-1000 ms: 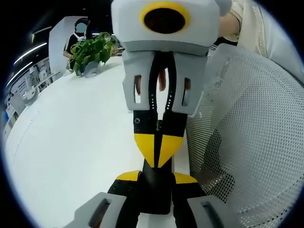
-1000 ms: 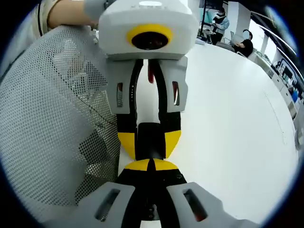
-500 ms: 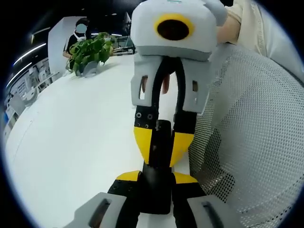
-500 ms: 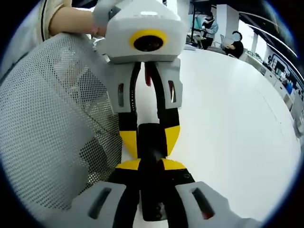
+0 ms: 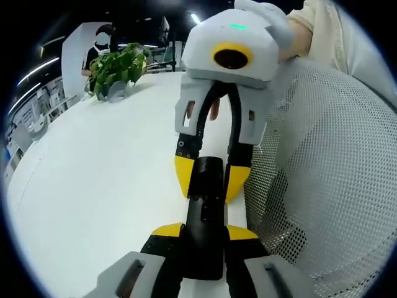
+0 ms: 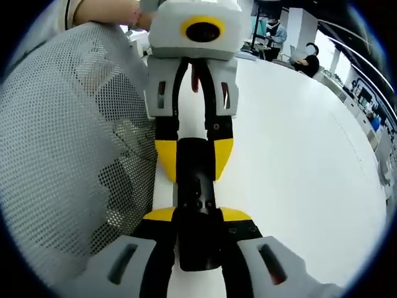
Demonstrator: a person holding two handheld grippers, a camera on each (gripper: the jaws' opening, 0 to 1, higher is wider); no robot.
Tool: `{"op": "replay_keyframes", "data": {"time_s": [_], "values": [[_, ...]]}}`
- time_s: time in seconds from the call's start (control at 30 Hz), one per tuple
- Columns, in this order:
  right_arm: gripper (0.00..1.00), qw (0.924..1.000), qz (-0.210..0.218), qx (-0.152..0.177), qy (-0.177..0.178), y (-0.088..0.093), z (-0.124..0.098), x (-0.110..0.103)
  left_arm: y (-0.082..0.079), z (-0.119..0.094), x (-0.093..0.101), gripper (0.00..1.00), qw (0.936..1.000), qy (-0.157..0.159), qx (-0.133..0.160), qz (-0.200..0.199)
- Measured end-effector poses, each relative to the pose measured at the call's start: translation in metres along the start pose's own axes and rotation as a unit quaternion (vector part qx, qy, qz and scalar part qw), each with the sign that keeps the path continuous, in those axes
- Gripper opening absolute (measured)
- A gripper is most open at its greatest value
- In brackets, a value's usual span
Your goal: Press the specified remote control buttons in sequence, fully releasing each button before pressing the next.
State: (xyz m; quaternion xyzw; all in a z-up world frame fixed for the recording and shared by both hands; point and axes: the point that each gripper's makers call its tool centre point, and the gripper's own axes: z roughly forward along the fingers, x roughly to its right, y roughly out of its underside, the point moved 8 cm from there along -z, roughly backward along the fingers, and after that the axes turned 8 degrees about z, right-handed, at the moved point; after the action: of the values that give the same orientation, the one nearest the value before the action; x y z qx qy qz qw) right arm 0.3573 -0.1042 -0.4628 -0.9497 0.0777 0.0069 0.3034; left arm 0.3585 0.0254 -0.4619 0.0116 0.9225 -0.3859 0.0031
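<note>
A black remote point(image 5: 203, 208) with small buttons on its top point(image 6: 196, 186) hangs lengthwise between the two grippers, above the white table point(image 5: 93, 186). My left gripper point(image 5: 205, 233) is shut on its near end. My right gripper point(image 5: 209, 180) faces it from the far side, open, its yellow-tipped jaws straddling the remote's other end. In the right gripper view, that gripper point(image 6: 198, 215) has the remote deep between its jaws. There the left gripper point(image 6: 194, 160) clamps the far end.
A white mesh chair back point(image 5: 322, 174) stands close beside the grippers, on the other side point(image 6: 68, 143) in the right gripper view. A potted plant point(image 5: 118, 68) sits at the table's far end. A person's hand point(image 6: 105, 9) holds the left gripper. People sit far off point(image 6: 310, 59).
My right gripper was shut with its tip at the remote's end. It has since opened and slid forward, so its jaws now lie along both sides of the remote. The left grip is unchanged.
</note>
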Motion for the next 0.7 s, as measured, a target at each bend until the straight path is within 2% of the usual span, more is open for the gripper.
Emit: {"op": "replay_keyframes", "data": {"time_s": [0.3,0.43,0.47,0.5,0.57,0.7], "values": [[0.26,0.9994,0.034,0.003,0.000,0.014,-0.011,0.004,-0.001,0.001,-0.001,0.24,1.0000,0.003,-0.008,0.005],[0.26,0.9996,0.030,0.002,0.000,0.013,-0.010,0.003,-0.001,0.001,0.000,0.24,0.9999,0.000,-0.009,0.004],[0.25,0.9996,0.027,0.000,0.000,0.013,-0.010,0.003,-0.003,0.001,0.000,0.24,0.9998,0.000,-0.017,0.012],[0.25,0.9998,0.018,-0.002,-0.001,0.013,-0.010,0.004,-0.005,0.002,0.001,0.24,0.9987,-0.002,-0.039,0.034],[0.25,0.9999,0.011,-0.003,-0.003,0.013,-0.010,0.003,-0.007,0.004,0.003,0.24,0.9983,-0.005,-0.047,0.034],[0.25,0.9999,0.010,-0.006,-0.006,0.012,-0.010,0.004,-0.006,0.003,0.002,0.24,0.9986,-0.004,-0.043,0.032]]}}
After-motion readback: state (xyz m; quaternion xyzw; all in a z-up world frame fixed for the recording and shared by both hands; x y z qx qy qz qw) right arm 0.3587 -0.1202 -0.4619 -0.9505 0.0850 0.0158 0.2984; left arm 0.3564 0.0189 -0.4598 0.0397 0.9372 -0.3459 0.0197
